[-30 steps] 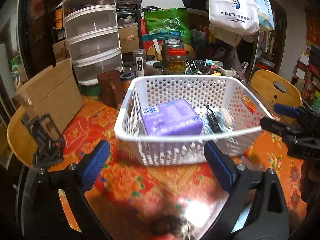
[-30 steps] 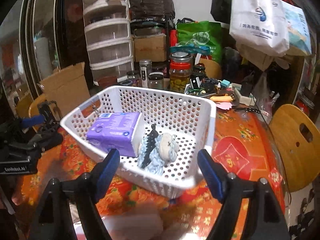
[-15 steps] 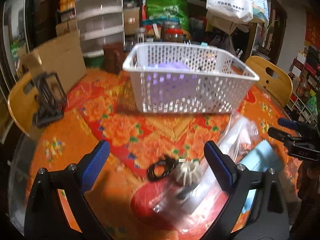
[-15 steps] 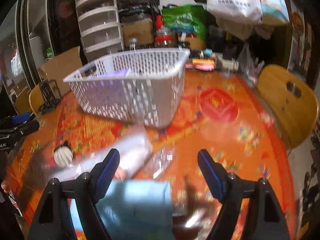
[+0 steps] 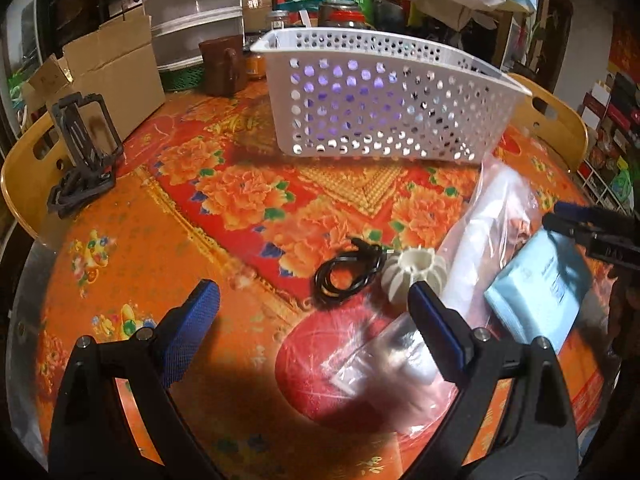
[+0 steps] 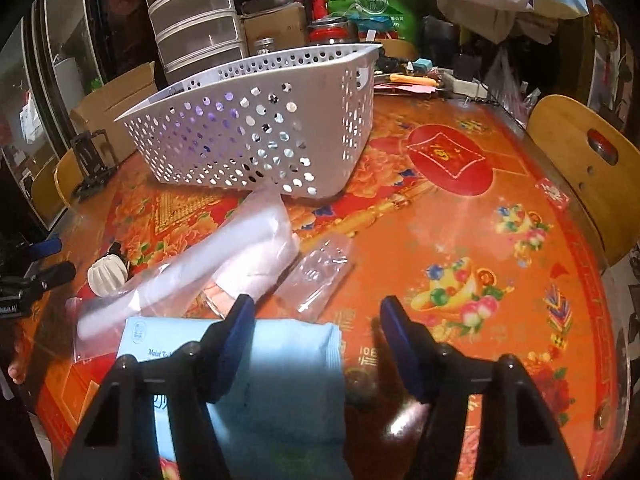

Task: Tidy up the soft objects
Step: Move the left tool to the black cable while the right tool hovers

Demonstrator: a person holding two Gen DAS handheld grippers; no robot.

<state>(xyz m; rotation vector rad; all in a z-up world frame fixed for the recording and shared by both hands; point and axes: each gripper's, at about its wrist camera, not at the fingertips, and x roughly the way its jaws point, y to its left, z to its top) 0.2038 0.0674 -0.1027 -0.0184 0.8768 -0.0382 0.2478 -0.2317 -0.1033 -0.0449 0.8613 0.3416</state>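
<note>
A white perforated basket [image 5: 380, 92] [image 6: 260, 128] stands on the orange flowered table, with a purple pack showing through its holes. Nearer lie a clear bag holding a white roll [image 6: 224, 248] [image 5: 488, 232], a small clear bag [image 6: 320, 276] and a light blue wipes pack [image 6: 280, 372] [image 5: 536, 292]. My right gripper [image 6: 318, 320] [image 5: 552, 214] is low over the blue pack, its jaws closing; the pack's right end lies between them, not pressed. My left gripper [image 5: 312, 308] [image 6: 66, 257] stands open above a black cable coil [image 5: 348, 276] and a white ribbed part [image 5: 414, 276].
A black phone stand [image 5: 84, 156] and a cardboard box [image 5: 112, 68] sit at the left. Stacked clear drawers [image 6: 192, 16], jars and bags crowd the far side. Wooden chair backs [image 6: 580, 152] [image 5: 24, 176] flank the round table.
Both grippers have come down and back from over the basket to the items on the near part of the table. The right jaws stand narrower than before.
</note>
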